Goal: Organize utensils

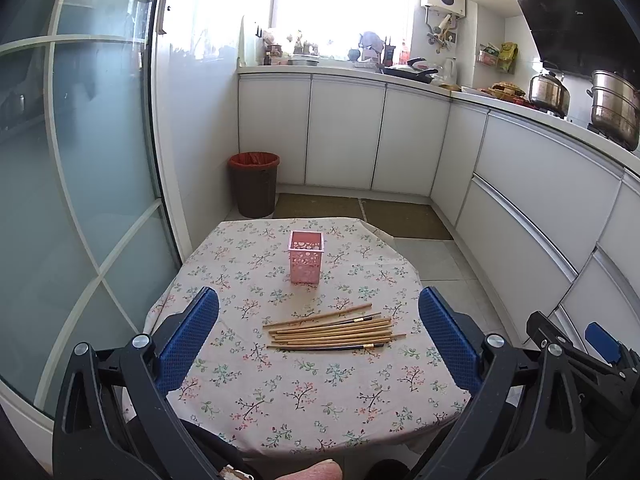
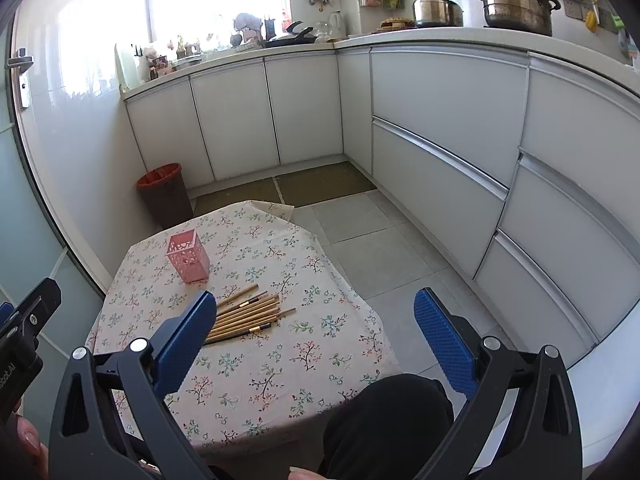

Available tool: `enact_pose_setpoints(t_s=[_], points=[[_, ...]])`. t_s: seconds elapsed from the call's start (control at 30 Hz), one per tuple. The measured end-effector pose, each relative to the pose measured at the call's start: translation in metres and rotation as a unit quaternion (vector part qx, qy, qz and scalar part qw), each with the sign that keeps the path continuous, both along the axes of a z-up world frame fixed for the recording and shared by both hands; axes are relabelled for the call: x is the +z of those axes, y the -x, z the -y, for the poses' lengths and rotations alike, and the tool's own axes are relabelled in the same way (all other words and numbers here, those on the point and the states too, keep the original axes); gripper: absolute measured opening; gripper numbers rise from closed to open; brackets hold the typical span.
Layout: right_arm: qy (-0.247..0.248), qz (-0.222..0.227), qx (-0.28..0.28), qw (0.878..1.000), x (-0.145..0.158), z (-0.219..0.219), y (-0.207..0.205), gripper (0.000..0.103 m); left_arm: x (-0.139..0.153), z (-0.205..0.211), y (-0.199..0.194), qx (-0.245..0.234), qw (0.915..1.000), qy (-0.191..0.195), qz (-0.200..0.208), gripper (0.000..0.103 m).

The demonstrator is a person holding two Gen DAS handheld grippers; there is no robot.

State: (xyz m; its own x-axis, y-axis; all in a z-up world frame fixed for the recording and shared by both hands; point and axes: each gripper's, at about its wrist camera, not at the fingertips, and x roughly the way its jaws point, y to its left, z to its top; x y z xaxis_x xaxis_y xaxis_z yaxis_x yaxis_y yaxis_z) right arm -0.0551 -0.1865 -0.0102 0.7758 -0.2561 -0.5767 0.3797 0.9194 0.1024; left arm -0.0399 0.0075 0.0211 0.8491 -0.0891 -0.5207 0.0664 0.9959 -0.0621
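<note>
A: Lying in a loose bundle on the flowered cloth of the desk (image 1: 304, 396), the chopsticks (image 1: 334, 330) sit on the near side of the pink holder (image 1: 306, 257), close to it but not touching. Most are pale wood; two have dark handles with a gold band.

B: And the pink holder itself?

A: It stands upright toward the far edge of the desk, a square perforated cup with nothing visible inside it. From the right wrist view the pink holder (image 2: 188, 255) is up and left of the chopsticks (image 2: 246, 316).

B: What about the grippers?

A: The left gripper (image 1: 318, 340) is held above the near part of the desk, its blue pads spread wide with the chopsticks showing between them, not touching anything. The right gripper (image 2: 316, 344) is also spread wide and holds nothing; its left pad overlaps the handle end of the bundle in view, and its right pad hangs beyond the desk edge over the tiled floor.

B: Anything further out from the holder?

A: Beyond it, on the floor by the white cabinets (image 1: 344, 132), stands a brown bin (image 1: 254, 184) with a red liner. Steel pots (image 2: 516, 0) sit on the kitchen worktop to the right.
</note>
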Motion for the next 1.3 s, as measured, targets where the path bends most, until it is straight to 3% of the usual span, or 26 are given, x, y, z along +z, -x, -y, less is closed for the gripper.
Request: enact_pose_setpoints(t_s=[1.3], points=[[-0.006,-0.011,0.006,1.000,-0.0028,-0.0021,-0.0033,0.096,-0.0031,0.0020,-0.0039,0.005,0.9999,-0.001,-0.010,0.096]])
